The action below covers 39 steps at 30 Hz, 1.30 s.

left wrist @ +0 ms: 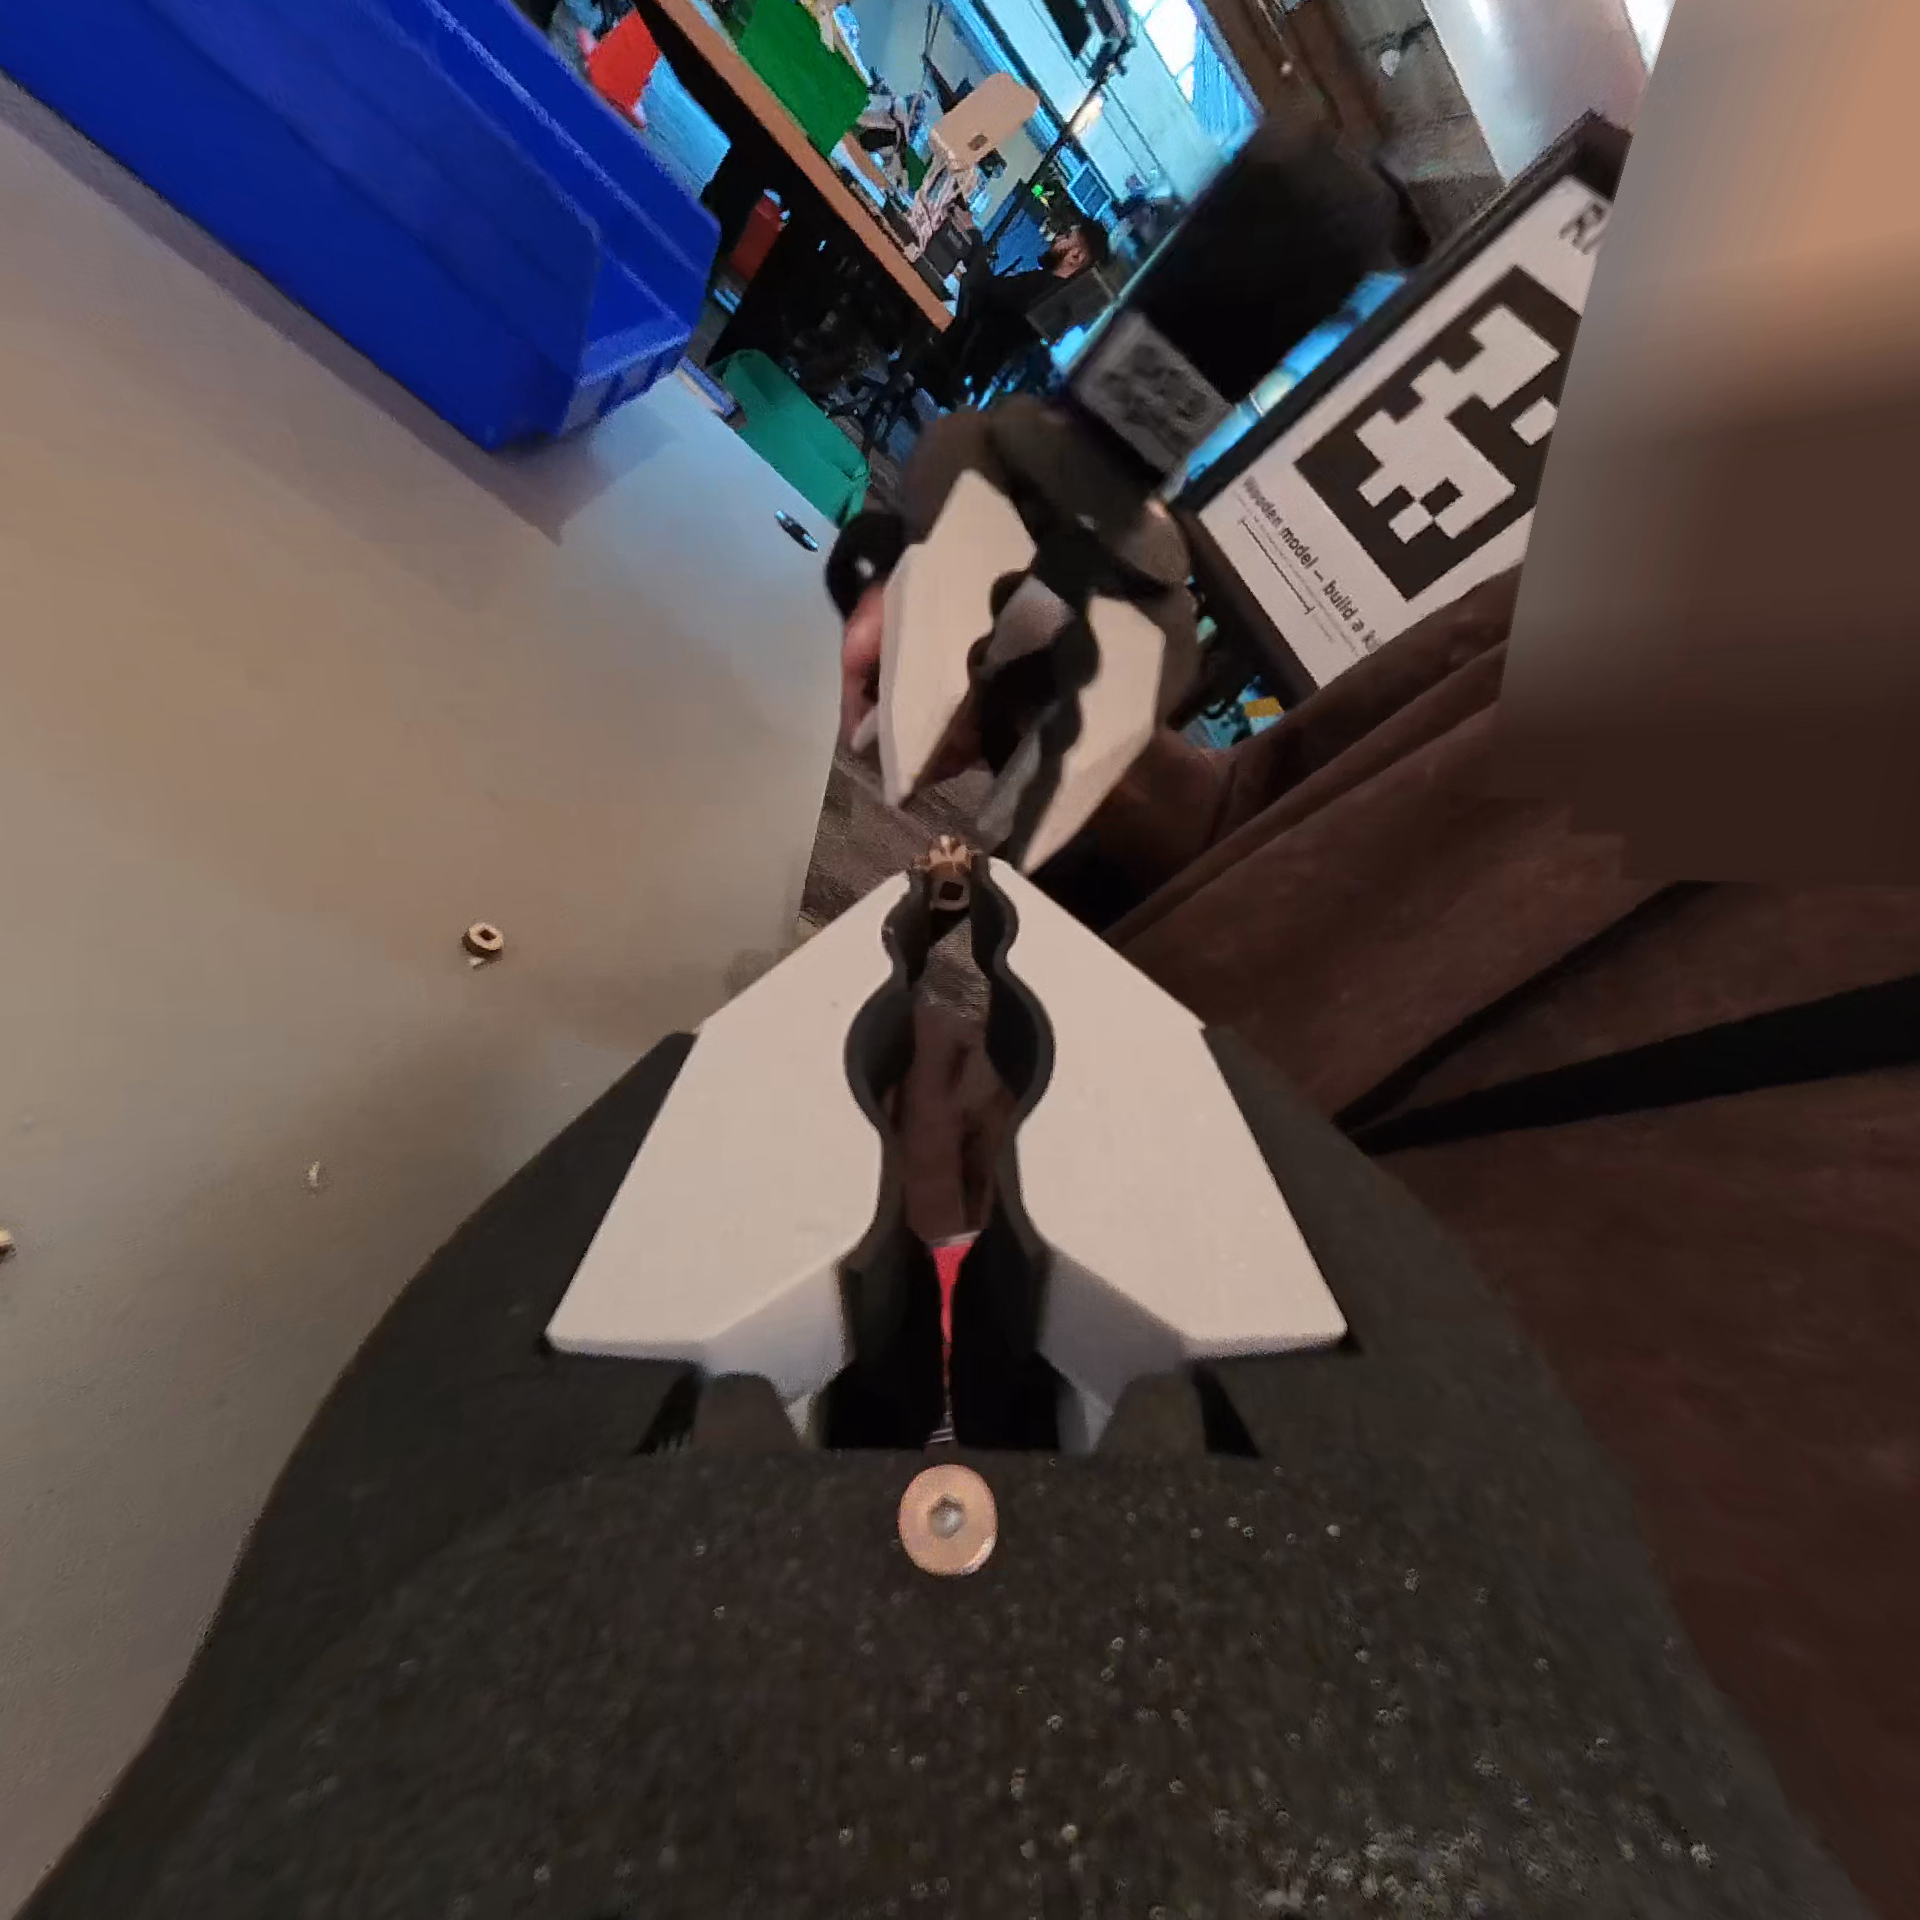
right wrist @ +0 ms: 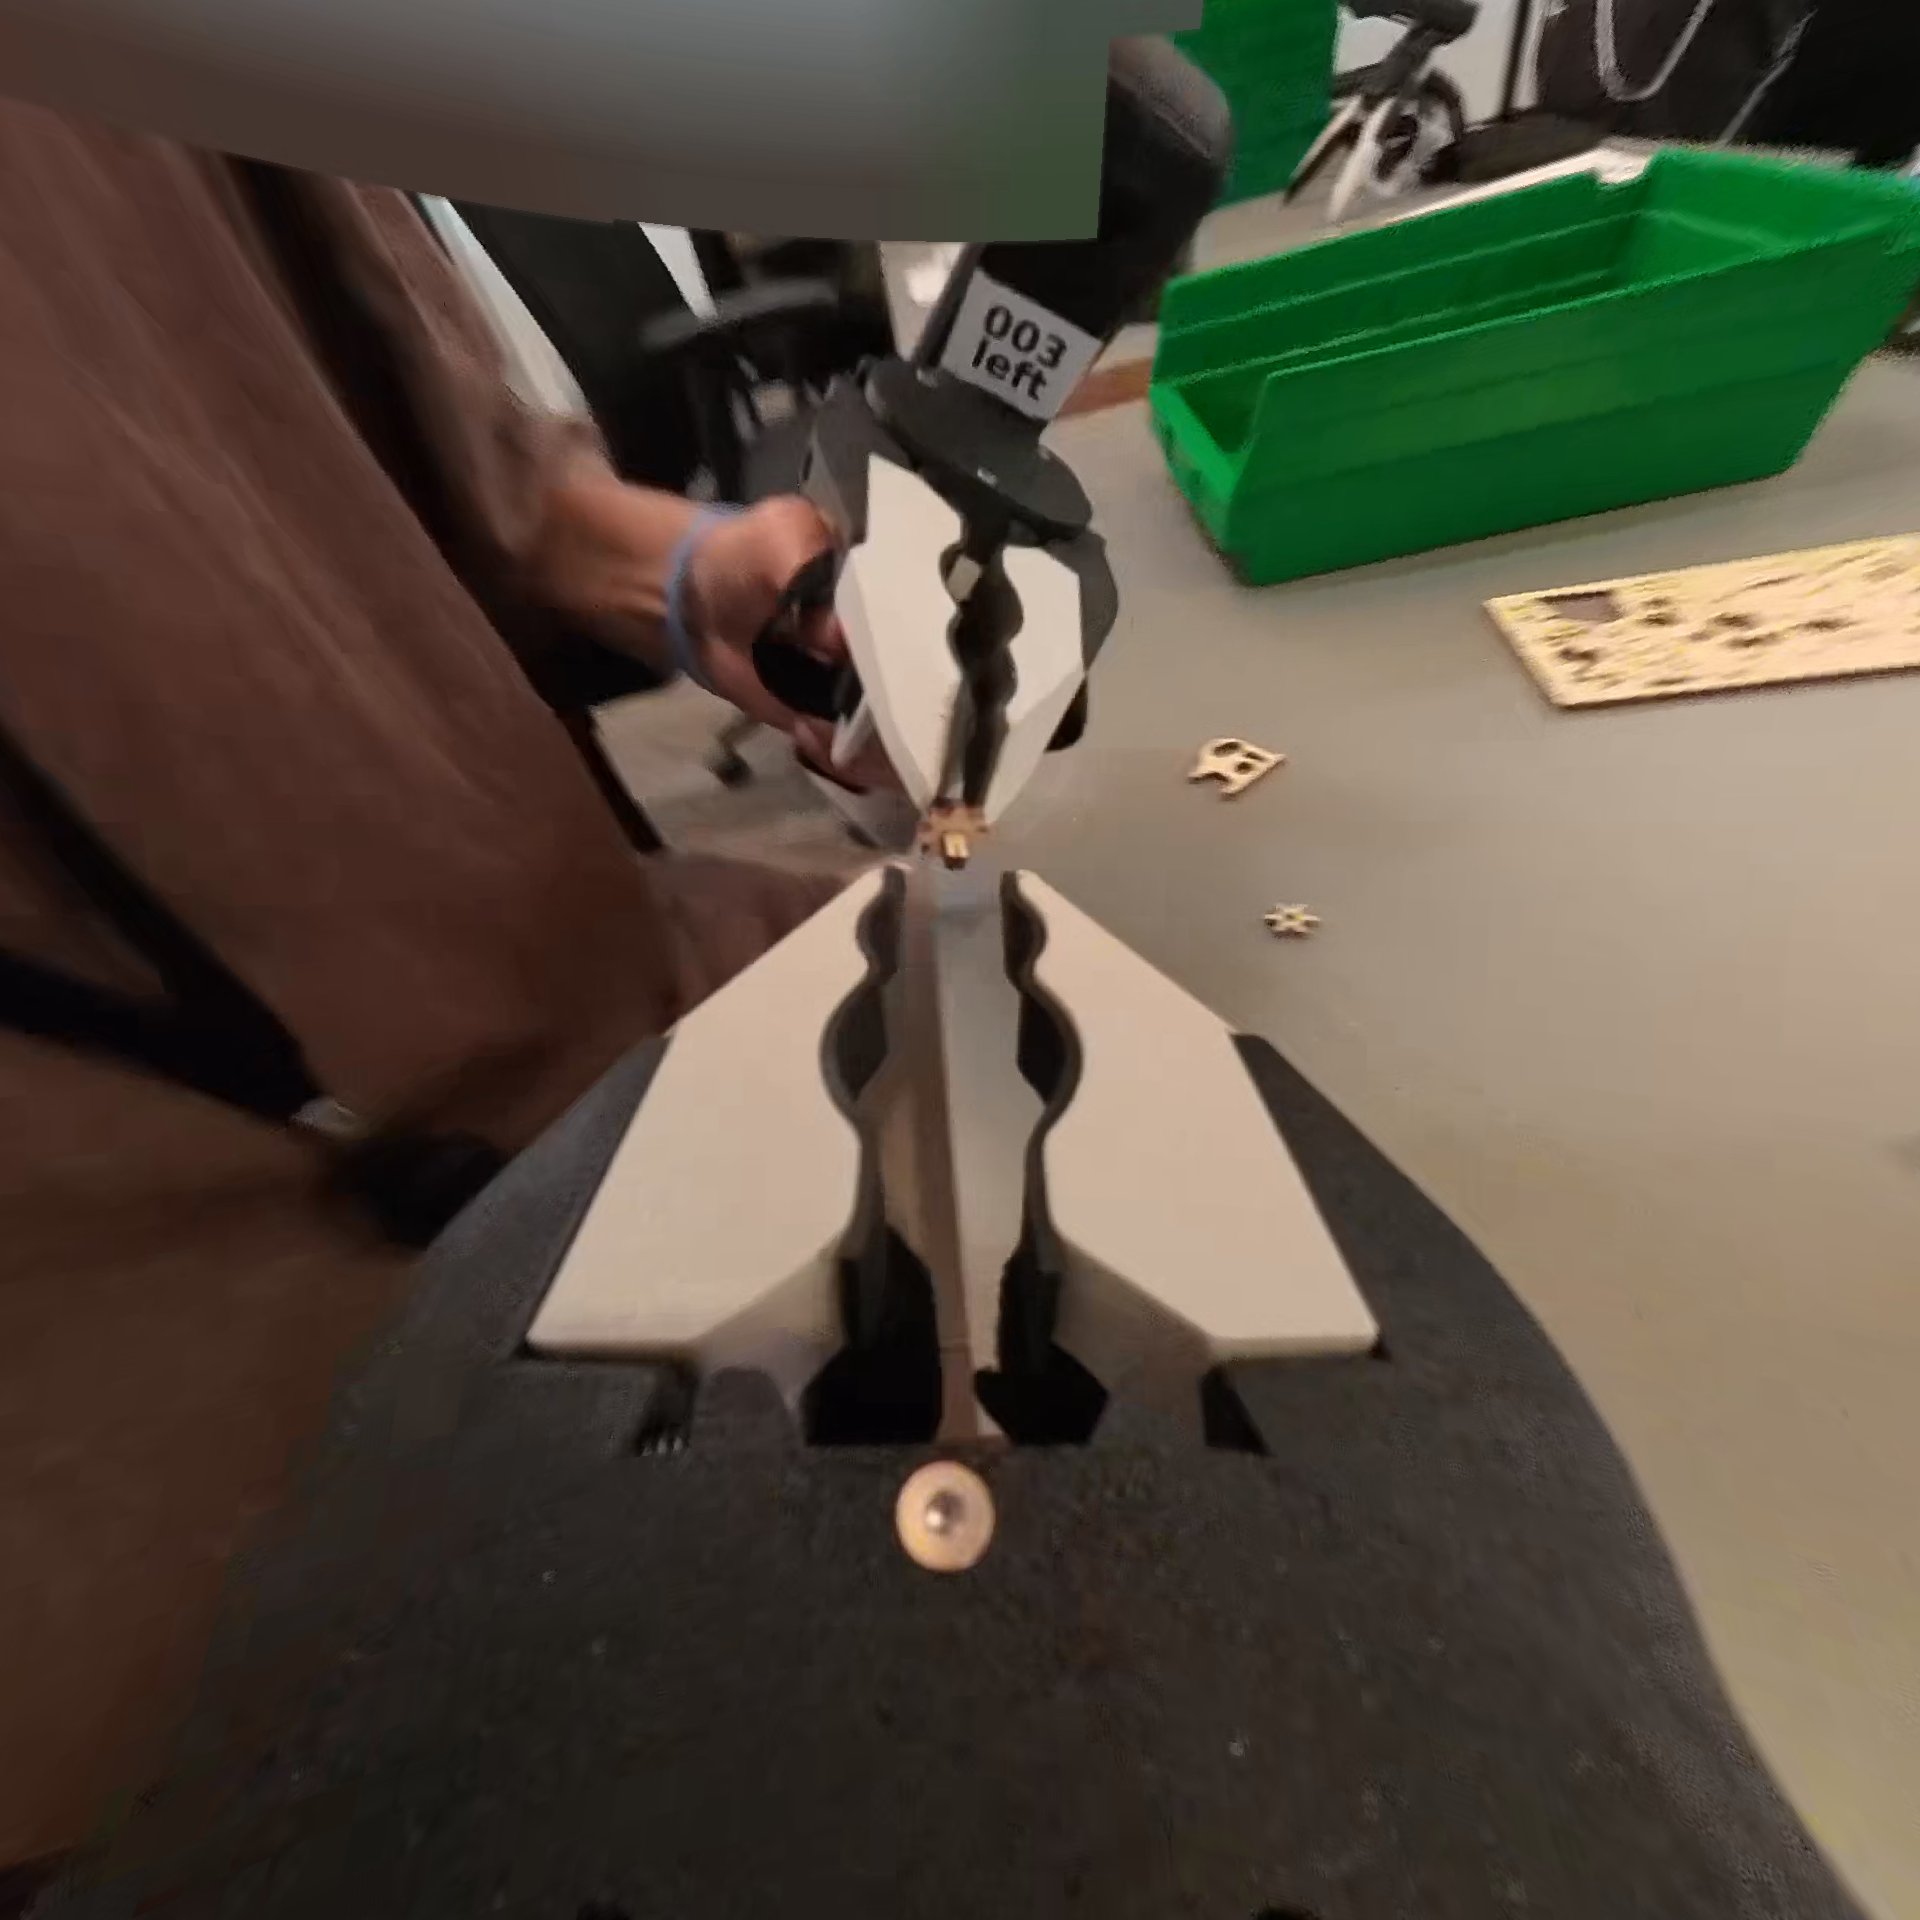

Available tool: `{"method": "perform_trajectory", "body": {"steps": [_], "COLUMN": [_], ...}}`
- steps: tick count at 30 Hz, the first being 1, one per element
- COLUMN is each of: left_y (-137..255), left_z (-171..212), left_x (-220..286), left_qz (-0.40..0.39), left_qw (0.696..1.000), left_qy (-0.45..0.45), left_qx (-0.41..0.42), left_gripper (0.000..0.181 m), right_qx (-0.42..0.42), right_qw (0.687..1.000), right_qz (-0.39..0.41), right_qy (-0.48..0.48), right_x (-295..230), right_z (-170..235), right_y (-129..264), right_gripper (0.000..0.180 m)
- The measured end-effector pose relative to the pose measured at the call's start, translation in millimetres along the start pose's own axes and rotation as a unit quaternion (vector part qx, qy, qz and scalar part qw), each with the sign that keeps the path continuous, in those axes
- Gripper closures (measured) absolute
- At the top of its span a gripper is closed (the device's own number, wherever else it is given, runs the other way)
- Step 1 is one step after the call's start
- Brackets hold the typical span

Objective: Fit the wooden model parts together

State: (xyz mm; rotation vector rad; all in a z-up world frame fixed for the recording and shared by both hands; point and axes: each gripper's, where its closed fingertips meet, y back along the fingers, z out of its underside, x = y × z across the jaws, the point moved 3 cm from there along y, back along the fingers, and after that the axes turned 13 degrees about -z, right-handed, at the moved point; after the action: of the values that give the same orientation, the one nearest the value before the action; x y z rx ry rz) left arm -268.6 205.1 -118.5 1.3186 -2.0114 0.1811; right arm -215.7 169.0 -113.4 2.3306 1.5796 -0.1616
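The small wooden gear (left wrist: pixel 951 871) is sitting pinched at the tips of the left tongs (left wrist: pixel 948 883); its far side is hiding between them. The right tongs (right wrist: pixel 948 883) are standing slightly apart, gripping nothing, just beside that gear. Two loose wooden pieces and one punched sheet (right wrist: pixel 1714 618) are lying on the grey surface (right wrist: pixel 1558 1039). What the green bin (right wrist: pixel 1507 343) is holding is out of sight.

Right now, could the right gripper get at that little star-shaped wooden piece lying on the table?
Probably yes: the right gripper is open and holds nothing, and the star-shaped piece lies alone on bare table just beside it.
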Motion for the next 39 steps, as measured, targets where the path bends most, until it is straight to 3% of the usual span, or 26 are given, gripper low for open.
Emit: {"method": "perform_trajectory", "body": {"steps": [5,7,12,18,20,23,25,28,39], "left_y": [-2,-2,-2,-2,-2,-2,2,3,5], "left_z": [2,2,6,-2,1,4,-2,-2,-1], "left_x": [14,14,11,3,2,7,17,22,26], "left_qz": [-0.002,-0.005,-0.01,0.039,0.04,-0.039,-0.081,-0.105,-0.078], "left_qw": [0.996,0.996,0.996,0.996,0.995,0.996,0.973,0.94,0.938], "left_qy": [-0.089,-0.093,-0.083,0.08,0.087,-0.078,-0.216,-0.324,-0.338], "left_qx": [-0.003,-0.003,-0.011,0.003,0.001,-0.01,-0.003,-0.008,-0.009], "left_gripper": [0.176,0.175,0.176,0.176,0.176,0.176,0.176,0.176,0.175], "right_qx": [0.031,0.027,-0.015,-0.068,-0.07,-0.019,0.039,0.07,0.095], "right_qw": [0.997,0.998,0.999,0.991,0.992,1.0,0.997,0.989,0.979], "right_qz": [-0.055,-0.05,-0.028,0.057,0.052,0.006,-0.045,-0.092,-0.126], "right_qy": [-0.038,-0.018,0.007,0.102,0.092,0.019,-0.043,-0.094,-0.129], "right_x": [-4,-6,-6,-4,-4,-4,-5,-7,-9], "right_z": [0,-1,5,-1,2,5,-2,-2,-2], "right_y": [-7,-9,-11,-8,-8,-10,-8,-10,-13], "right_gripper": [0.167,0.176,0.176,0.176,0.176,0.176,0.177,0.177,0.177]}}
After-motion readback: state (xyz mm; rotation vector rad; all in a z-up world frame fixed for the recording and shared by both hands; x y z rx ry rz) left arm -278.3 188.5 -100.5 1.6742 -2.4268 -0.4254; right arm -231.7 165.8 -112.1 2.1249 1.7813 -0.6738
